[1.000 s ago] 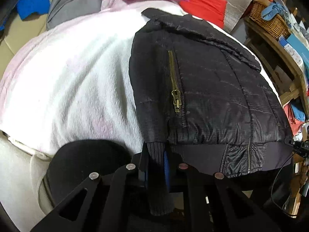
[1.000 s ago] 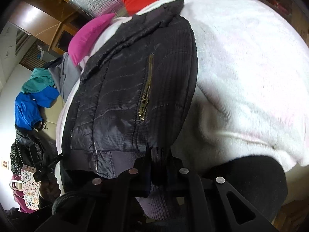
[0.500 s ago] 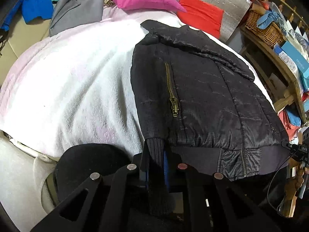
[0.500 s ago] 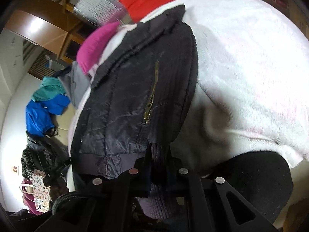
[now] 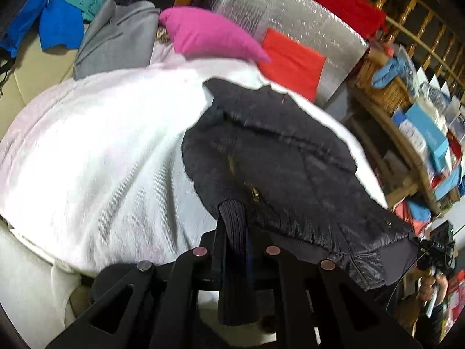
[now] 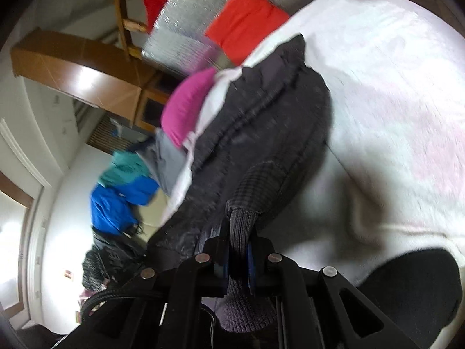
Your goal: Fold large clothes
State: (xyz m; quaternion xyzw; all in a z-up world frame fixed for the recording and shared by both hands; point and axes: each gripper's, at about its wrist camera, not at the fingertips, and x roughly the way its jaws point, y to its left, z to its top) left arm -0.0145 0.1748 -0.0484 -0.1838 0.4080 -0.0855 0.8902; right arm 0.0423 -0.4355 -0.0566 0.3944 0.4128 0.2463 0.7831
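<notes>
A black quilted jacket (image 5: 290,160) with a brass pocket zip lies on a white blanket (image 5: 101,160), sleeves folded in over the body. My left gripper (image 5: 234,232) is shut on the ribbed knit cuff (image 5: 232,218) at the jacket's near left hem corner, which is raised off the blanket. In the right wrist view the same jacket (image 6: 261,133) runs away from me, and my right gripper (image 6: 239,241) is shut on the other ribbed cuff (image 6: 242,226), with the hem lifted. The other hand and its gripper (image 5: 436,247) show at the right edge of the left wrist view.
A magenta pillow (image 5: 209,36), a red cushion (image 5: 290,64) and a grey garment (image 5: 116,40) lie at the far end of the bed. Blue and teal clothes (image 5: 58,14) hang at the back left. A wooden shelf (image 5: 392,122) with a basket and boxes stands on the right.
Both grippers have risen with the cuffs in them, lifting the jacket's hem off the blanket. The views tilted up, so more of the room behind the bed shows.
</notes>
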